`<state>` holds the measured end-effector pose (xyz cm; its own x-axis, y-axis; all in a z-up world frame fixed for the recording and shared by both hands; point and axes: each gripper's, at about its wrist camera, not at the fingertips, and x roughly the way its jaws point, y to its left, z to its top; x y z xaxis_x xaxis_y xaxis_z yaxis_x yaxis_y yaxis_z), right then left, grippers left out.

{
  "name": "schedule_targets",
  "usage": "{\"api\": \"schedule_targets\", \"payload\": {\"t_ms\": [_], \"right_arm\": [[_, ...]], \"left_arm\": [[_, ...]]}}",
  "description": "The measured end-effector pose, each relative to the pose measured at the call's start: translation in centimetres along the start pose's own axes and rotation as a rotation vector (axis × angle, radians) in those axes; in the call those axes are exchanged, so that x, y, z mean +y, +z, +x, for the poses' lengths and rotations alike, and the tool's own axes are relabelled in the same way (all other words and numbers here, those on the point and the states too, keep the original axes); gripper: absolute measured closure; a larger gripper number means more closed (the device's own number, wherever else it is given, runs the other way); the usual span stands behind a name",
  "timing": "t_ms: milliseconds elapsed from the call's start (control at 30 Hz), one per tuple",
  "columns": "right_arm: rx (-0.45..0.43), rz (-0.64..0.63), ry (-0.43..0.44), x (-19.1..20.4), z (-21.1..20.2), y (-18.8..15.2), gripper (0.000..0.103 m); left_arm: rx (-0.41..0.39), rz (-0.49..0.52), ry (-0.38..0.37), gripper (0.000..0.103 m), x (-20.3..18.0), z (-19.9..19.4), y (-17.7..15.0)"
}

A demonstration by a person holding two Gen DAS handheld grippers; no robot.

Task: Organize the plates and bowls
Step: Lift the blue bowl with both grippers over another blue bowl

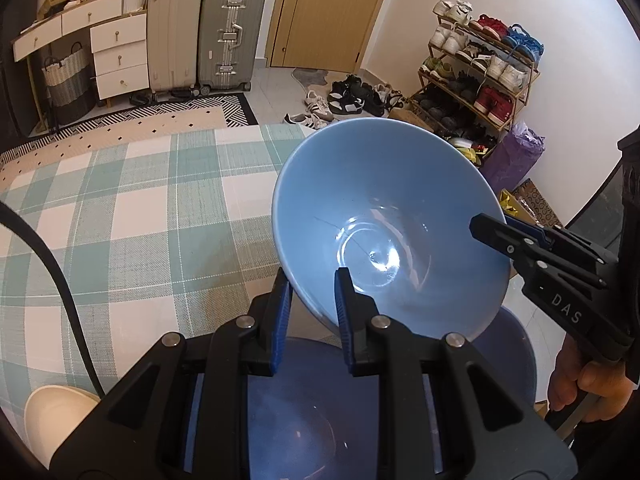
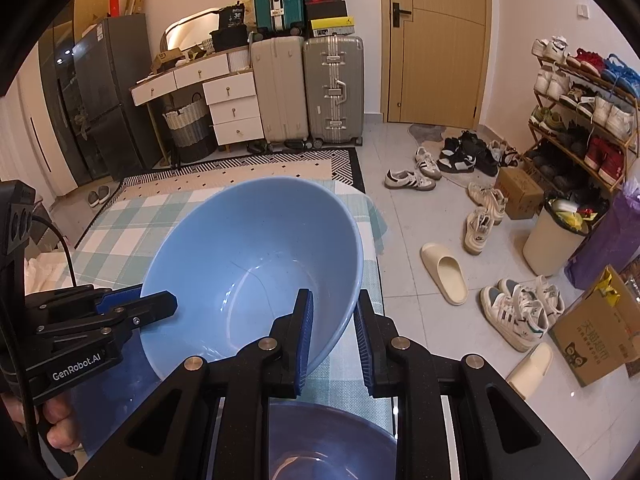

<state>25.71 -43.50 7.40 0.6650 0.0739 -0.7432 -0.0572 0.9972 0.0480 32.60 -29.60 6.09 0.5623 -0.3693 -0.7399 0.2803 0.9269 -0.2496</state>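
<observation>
your left gripper (image 1: 312, 300) and right gripper (image 2: 334, 332) each pinch opposite rims of the light blue bowl (image 1: 384, 220), tilted between them; the darker blue bowl (image 1: 312, 412) sits directly beneath both tools.

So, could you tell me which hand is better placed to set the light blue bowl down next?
Neither clearly: left gripper and right gripper each clamp opposite rims of the bowl, so both should probably lower it together.
</observation>
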Motion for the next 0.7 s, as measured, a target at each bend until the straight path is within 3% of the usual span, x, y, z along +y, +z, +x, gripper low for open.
{"api": "schedule_targets", "payload": {"t_ms": [700], "right_arm": [[-0.104, -0.028, 0.014, 2.8, -9.0, -0.6, 0.082]], "left_arm": [[-0.103, 0.024, 0.0, 0.085, -2.7, -12.2, -2.6]]}}
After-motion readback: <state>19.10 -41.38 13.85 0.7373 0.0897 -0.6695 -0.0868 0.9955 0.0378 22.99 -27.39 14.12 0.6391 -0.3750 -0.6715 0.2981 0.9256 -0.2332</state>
